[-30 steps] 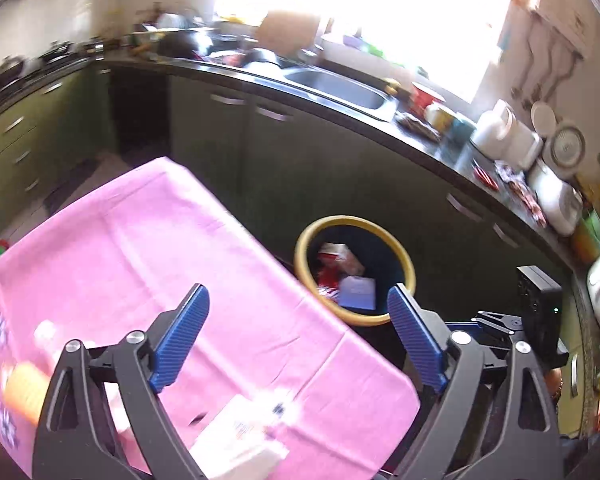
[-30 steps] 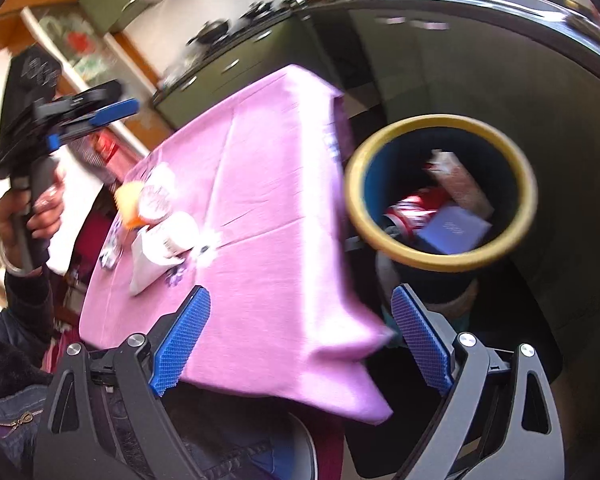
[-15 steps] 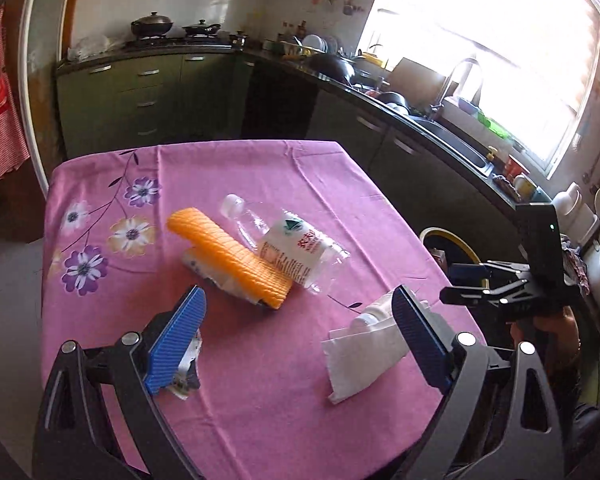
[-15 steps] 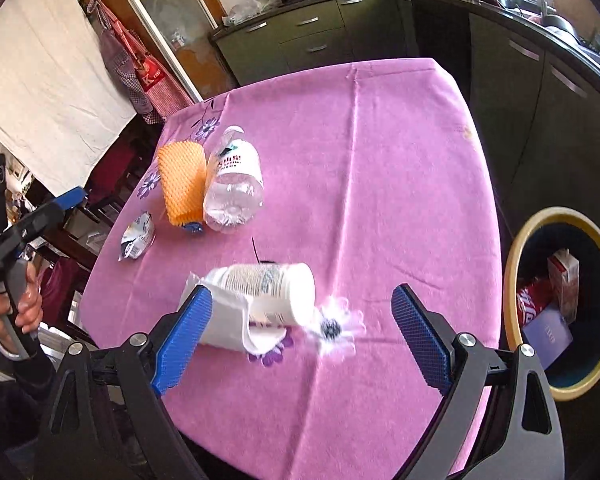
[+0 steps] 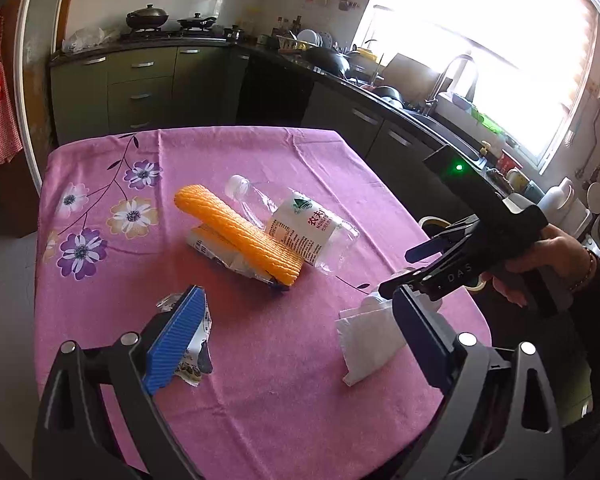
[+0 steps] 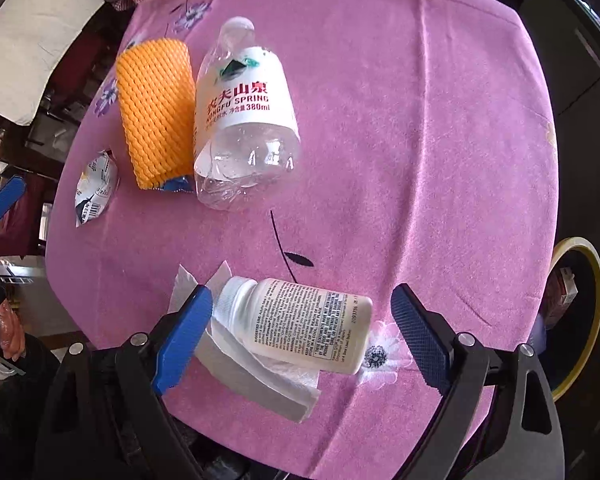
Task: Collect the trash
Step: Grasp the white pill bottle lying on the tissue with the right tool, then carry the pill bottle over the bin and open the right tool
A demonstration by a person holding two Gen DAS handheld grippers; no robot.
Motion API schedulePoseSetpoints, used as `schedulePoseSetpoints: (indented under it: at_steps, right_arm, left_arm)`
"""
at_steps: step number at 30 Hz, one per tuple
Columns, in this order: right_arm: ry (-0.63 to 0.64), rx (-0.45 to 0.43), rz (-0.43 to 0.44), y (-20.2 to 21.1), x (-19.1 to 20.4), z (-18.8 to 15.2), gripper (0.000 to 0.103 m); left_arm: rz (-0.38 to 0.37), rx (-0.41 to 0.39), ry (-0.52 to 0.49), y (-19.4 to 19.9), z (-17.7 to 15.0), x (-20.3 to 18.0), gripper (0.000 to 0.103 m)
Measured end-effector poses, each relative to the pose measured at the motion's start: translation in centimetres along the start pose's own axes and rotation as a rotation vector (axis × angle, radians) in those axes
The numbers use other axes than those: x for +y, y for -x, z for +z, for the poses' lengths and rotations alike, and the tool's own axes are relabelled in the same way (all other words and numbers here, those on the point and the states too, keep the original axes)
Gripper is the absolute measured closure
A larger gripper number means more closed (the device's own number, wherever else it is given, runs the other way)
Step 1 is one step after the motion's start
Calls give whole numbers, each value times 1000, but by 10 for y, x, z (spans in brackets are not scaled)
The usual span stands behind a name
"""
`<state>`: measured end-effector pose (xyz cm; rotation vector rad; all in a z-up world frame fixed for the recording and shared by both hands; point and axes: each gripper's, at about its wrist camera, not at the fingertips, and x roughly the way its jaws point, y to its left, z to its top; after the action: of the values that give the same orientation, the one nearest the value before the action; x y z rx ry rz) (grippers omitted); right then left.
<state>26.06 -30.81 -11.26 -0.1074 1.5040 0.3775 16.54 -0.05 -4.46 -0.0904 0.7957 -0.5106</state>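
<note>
On the pink tablecloth lie trash items: an orange foam net, a clear water bottle, a crumpled foil wrapper, a white tissue and a white pill bottle lying on it. My left gripper is open above the table's near edge, its left finger over the wrapper. My right gripper is open, its fingers either side of the pill bottle. It also shows in the left wrist view.
A yellow-rimmed trash bin with trash inside stands on the floor right of the table. Dark green kitchen cabinets and a counter with a sink run behind and to the right.
Both grippers swung from the bin back over the table. In the last half second my right gripper came down around the pill bottle; my left moved slightly forward over the wrapper.
</note>
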Motion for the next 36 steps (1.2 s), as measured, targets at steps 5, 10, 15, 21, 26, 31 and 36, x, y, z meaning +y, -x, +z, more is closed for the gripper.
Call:
schedulePoseSetpoints:
  at_steps: [5, 10, 15, 21, 26, 31, 36]
  right_arm:
    - [-14, 99, -40, -16, 8, 12, 13]
    - [-45, 141, -58, -27, 12, 22, 17]
    - [-86, 179, -53, -33, 10, 35, 17]
    - [-84, 208, -79, -41, 12, 45, 17]
    - [-83, 222, -88, -52, 15, 36, 16]
    - [-83, 234, -87, -61, 19, 22, 16]
    - [-58, 175, -132, -58, 21, 7, 16]
  left_arm:
    - [-10, 4, 4, 1, -3, 4, 13]
    - [-12, 5, -1, 2, -4, 7, 13]
    - [-25, 10, -5, 0, -7, 7, 13]
    - [-39, 18, -10, -2, -10, 8, 13]
    - [-47, 18, -11, -2, -10, 8, 13]
    - [-54, 20, -11, -3, -10, 7, 13]
    - [-56, 17, -15, -2, -10, 4, 13]
